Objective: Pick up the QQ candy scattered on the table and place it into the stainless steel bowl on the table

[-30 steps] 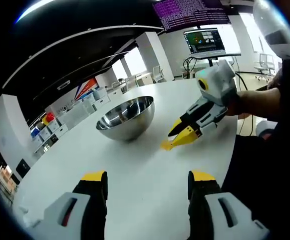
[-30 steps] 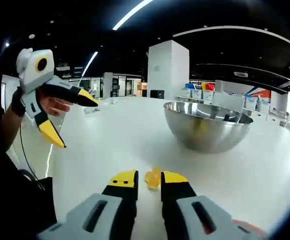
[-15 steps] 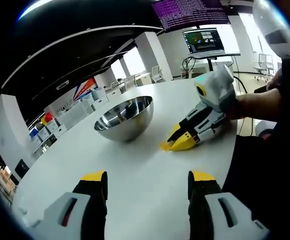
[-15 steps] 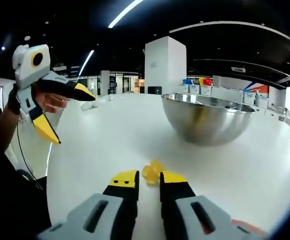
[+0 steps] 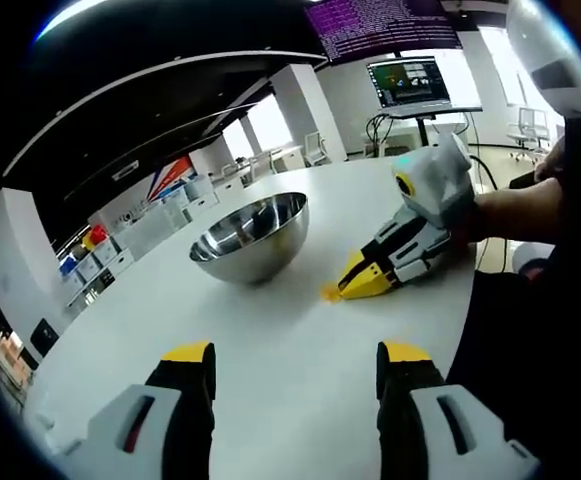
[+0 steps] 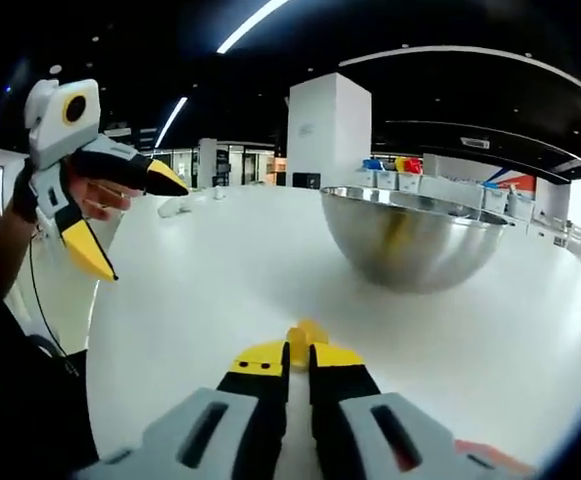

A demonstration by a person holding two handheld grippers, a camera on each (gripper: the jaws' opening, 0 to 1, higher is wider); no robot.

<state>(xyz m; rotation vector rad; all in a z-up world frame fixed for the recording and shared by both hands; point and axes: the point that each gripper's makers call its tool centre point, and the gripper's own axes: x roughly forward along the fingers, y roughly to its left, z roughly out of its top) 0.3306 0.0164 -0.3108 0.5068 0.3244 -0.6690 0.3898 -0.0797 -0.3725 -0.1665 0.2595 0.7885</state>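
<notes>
Your right gripper has its yellow-tipped jaws clenched on a small yellow QQ candy, low against the white round desk; from the left gripper view, the same right gripper rests its tips at the candy on the desk. The shiny stainless steel bowl stands just beyond the candy, a little to its right in your right gripper view, apart from it. Your left gripper hovers above the desk with its jaws spread wide and released, gripping nothing, well apart from the bowl.
</notes>
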